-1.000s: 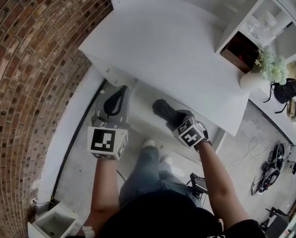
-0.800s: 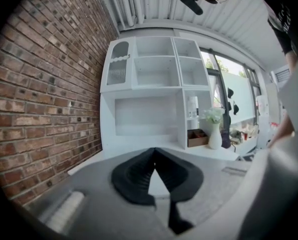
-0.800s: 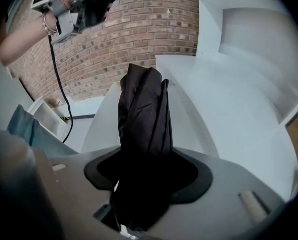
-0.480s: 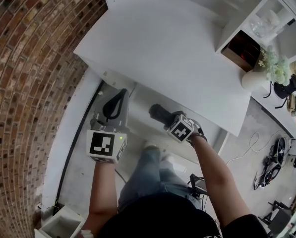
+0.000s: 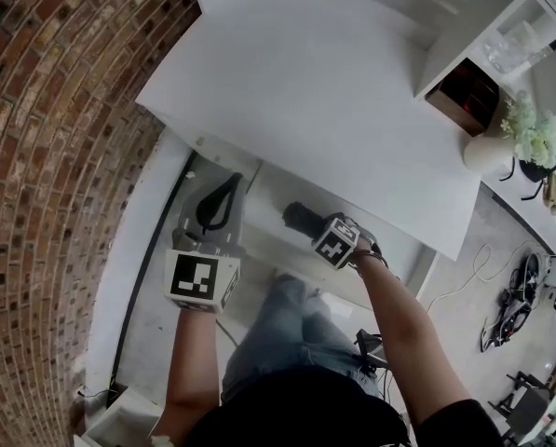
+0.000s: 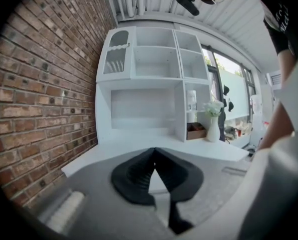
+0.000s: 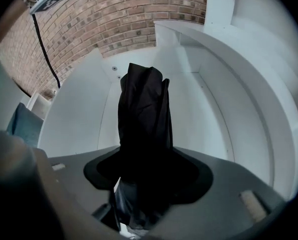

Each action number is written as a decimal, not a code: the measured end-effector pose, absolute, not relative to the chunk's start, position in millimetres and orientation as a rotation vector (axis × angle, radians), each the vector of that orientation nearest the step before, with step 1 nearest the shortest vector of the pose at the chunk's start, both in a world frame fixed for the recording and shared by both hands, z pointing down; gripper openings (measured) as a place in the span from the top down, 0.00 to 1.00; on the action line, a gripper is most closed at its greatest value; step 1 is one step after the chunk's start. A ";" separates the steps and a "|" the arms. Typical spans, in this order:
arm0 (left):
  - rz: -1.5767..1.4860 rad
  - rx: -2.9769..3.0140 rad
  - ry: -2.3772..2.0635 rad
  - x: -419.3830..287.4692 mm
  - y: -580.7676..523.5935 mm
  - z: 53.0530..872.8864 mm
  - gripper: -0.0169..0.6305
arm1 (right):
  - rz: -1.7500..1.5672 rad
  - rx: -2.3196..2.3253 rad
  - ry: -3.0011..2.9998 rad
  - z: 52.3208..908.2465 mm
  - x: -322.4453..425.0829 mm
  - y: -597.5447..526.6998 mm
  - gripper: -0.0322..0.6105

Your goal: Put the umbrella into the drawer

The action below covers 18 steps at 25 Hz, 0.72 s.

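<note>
A folded black umbrella [image 5: 301, 219] [image 7: 144, 119] is clamped in my right gripper [image 5: 317, 229], which points steeply down. The umbrella's far end hangs inside the open white drawer [image 5: 266, 203] [image 7: 201, 109] under the desk top; whether it touches the drawer floor I cannot tell. My left gripper [image 5: 231, 181] [image 6: 154, 150] is at the drawer's left end, roughly level, its black pads meeting at the tips with nothing between them.
The white desk top [image 5: 324, 91] juts out over the drawer. A brick wall [image 5: 54, 156] runs along the left. A white shelf unit [image 5: 501, 26] and a vase of flowers [image 5: 494, 152] stand at the right. The person's legs are just below the drawer.
My right gripper has sunk and tipped further down, carrying the umbrella into the drawer. My left gripper has shifted slightly down and along, still shut.
</note>
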State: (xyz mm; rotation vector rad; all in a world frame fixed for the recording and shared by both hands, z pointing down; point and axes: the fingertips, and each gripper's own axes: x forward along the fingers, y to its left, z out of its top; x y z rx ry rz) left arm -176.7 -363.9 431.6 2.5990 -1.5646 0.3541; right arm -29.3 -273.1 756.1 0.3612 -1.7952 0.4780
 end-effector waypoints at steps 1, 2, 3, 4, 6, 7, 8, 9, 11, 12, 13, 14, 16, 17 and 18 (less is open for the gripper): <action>0.356 2.597 -1.559 -177.6 -365.3 434.2 0.97 | 0.480 0.357 -1.786 759.4 -30.0 -272.6 0.55; 0.358 2.596 -1.555 -178.5 -366.8 436.5 0.97 | 0.482 0.352 -1.778 762.5 -30.6 -272.3 0.55; 0.361 2.596 -1.552 -179.4 -368.2 438.4 0.97 | 0.483 0.350 -1.773 765.4 -31.2 -272.1 0.54; 0.363 2.596 -1.549 -180.2 -369.5 440.1 0.97 | 0.483 0.350 -1.770 767.9 -31.7 -272.2 0.54; 0.365 2.596 -1.543 -181.6 -371.7 442.9 0.97 | 0.486 0.355 -1.766 772.2 -32.5 -272.8 0.54; 0.366 2.594 -1.541 -182.1 -372.6 443.9 0.97 | 0.488 0.356 -1.763 773.6 -32.7 -273.0 0.54; 0.366 2.592 -1.541 -182.7 -373.4 444.6 0.97 | 0.489 0.356 -1.757 774.5 -32.8 -273.2 0.54; 0.366 2.590 -1.542 -183.0 -374.0 445.2 0.97 | 0.490 0.355 -1.751 775.0 -32.7 -273.2 0.53; 0.364 2.590 -1.542 -182.8 -374.3 445.9 0.97 | 0.485 0.353 -1.738 775.5 -32.2 -272.8 0.53; 0.363 2.592 -1.541 -182.4 -373.9 445.9 0.97 | 0.483 0.351 -1.731 775.6 -32.0 -272.1 0.53; 0.363 2.592 -1.540 -182.0 -373.2 445.9 0.97 | 0.489 0.347 -1.725 775.5 -32.0 -270.7 0.51; 0.362 2.591 -1.538 -181.3 -372.2 445.8 0.97 | 0.502 0.341 -1.720 775.1 -32.1 -268.8 0.43; 0.359 2.596 -1.536 -178.4 -370.2 443.5 0.97 | 0.525 0.334 -1.720 772.6 -32.0 -265.2 0.33; 0.353 2.601 -1.535 -176.2 -369.1 441.4 0.97 | 0.528 0.334 -1.722 770.6 -31.3 -263.6 0.30; 0.345 2.607 -1.534 -173.7 -368.0 439.0 0.97 | 0.526 0.336 -1.723 768.4 -30.1 -262.3 0.29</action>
